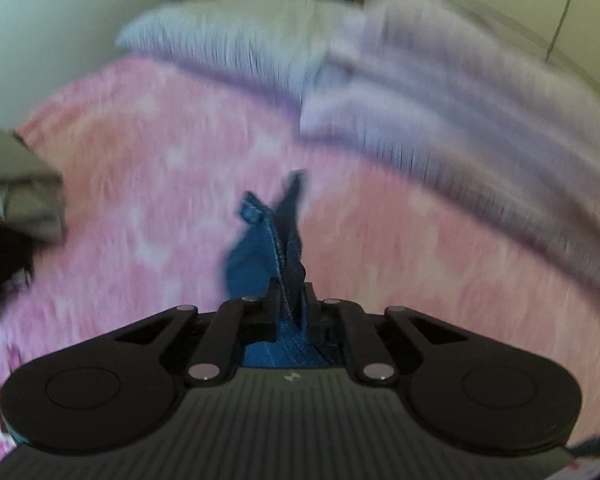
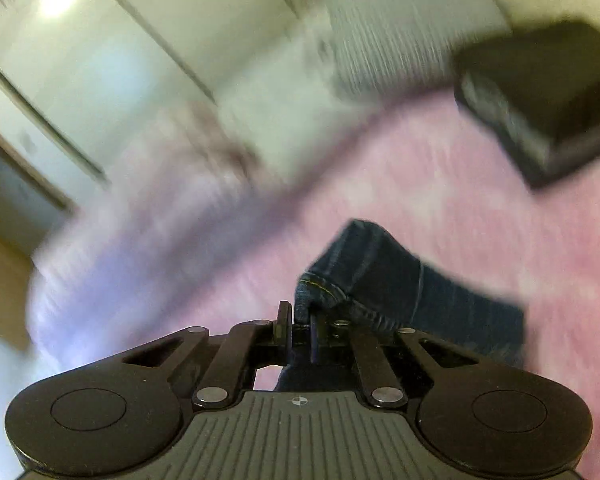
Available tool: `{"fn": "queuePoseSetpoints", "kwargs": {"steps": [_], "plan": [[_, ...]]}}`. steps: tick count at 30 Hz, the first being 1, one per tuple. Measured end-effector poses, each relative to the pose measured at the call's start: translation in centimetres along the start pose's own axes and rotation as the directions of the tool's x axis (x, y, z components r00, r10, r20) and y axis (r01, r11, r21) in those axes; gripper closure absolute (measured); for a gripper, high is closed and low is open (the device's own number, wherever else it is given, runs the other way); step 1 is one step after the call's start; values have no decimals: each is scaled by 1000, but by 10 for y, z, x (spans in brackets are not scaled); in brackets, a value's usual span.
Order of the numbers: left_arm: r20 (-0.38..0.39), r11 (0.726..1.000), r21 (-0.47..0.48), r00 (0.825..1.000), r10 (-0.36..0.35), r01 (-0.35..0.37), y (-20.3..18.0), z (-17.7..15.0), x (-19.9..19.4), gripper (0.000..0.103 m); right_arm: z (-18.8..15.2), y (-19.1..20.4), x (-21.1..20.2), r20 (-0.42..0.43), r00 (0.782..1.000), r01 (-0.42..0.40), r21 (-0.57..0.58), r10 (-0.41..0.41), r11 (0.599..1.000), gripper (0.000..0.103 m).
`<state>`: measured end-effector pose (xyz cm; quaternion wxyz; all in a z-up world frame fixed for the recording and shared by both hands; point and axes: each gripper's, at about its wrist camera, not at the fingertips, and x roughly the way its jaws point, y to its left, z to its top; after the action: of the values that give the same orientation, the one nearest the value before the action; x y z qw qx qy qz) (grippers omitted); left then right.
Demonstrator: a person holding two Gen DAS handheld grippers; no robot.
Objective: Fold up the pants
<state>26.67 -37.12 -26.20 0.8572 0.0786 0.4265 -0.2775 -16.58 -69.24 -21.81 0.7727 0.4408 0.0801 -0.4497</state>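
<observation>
You are working over a bed with a pink bedspread (image 1: 148, 168), two pale pillows (image 1: 228, 40) lying along its far edge, and white wardrobe doors (image 2: 100, 52) standing beyond. Both views are smearing with motion blur. At the far left of the left wrist view, a folded grey-green garment (image 1: 24, 192) is resting on the bedspread.

Your left tongs (image 1: 291, 300) are clamping a ridge of the one pair of blue denim pants (image 1: 260, 252), the cloth standing up between the closed fingers above the bed. Your right tongs (image 2: 300, 322) are likewise pinching a stitched hem edge of the pants (image 2: 400, 280), which are trailing off to the right over the bedspread. A dark folded item (image 2: 540, 100) is sitting at the far right.

The fold is looking early: the pants are hanging bunched from two grips, with no flat, creased layers showing. Laying them out and folding them is seemingly all still ahead.
</observation>
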Motion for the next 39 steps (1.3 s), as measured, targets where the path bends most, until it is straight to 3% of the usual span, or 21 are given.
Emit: {"fn": "queuePoseSetpoints", "kwargs": {"steps": [3,5,7,8,10,12,15,16,19,21,23,26,31,35,37,39], "plan": [[83,999,-26,996,-17,20,5,26,-24,96,17,13,-57,144,985,-86,-39,90,996,99],[123,999,-33,992,-7,11,11,34,-38,96,14,5,-90,157,984,-83,-27,86,996,99],[100,999,-46,995,-24,29,22,32,-44,93,-4,-21,-119,118,991,-61,31,57,998,99],[70,998,-56,997,-39,43,28,27,-45,87,-17,-37,-129,72,997,-36,42,33,998,99],[1,997,-65,999,-41,41,40,6,-44,74,-48,-77,-138,-71,992,109,60,-105,992,99],[-66,999,-35,998,-20,18,50,-19,-40,64,-80,-127,-132,-235,932,309,116,-277,944,96],[-185,999,-39,983,7,-15,68,-60,-27,63,-120,-198,-122,-414,812,528,218,-411,821,90],[-219,998,-57,976,1,-14,73,-72,-24,63,-127,-209,-122,-417,803,552,248,-426,796,90],[-251,994,-107,967,-30,3,82,-91,-19,58,-142,-228,-122,-432,800,566,308,-417,765,77],[-233,987,-151,969,-81,46,84,-92,-17,40,-145,-232,-120,-425,805,557,301,-414,774,68],[-220,984,-170,971,-94,57,82,-92,-9,35,-145,-232,-113,-420,804,557,286,-420,780,65],[-214,983,-178,973,-84,46,82,-101,8,36,-146,-236,-114,-407,816,546,309,-410,779,62],[-274,963,-270,959,-77,0,87,-111,46,40,-150,-241,-125,-403,809,562,313,-428,766,61],[-314,963,-254,949,3,-87,80,-114,72,37,-153,-244,-124,-403,810,560,311,-427,768,61],[-335,957,-260,941,34,-127,84,-123,85,40,-156,-248,-122,-395,822,546,340,-410,766,61],[-336,951,-269,940,55,-151,90,-133,95,55,-159,-250,-119,-384,836,527,367,-391,767,61]]}}
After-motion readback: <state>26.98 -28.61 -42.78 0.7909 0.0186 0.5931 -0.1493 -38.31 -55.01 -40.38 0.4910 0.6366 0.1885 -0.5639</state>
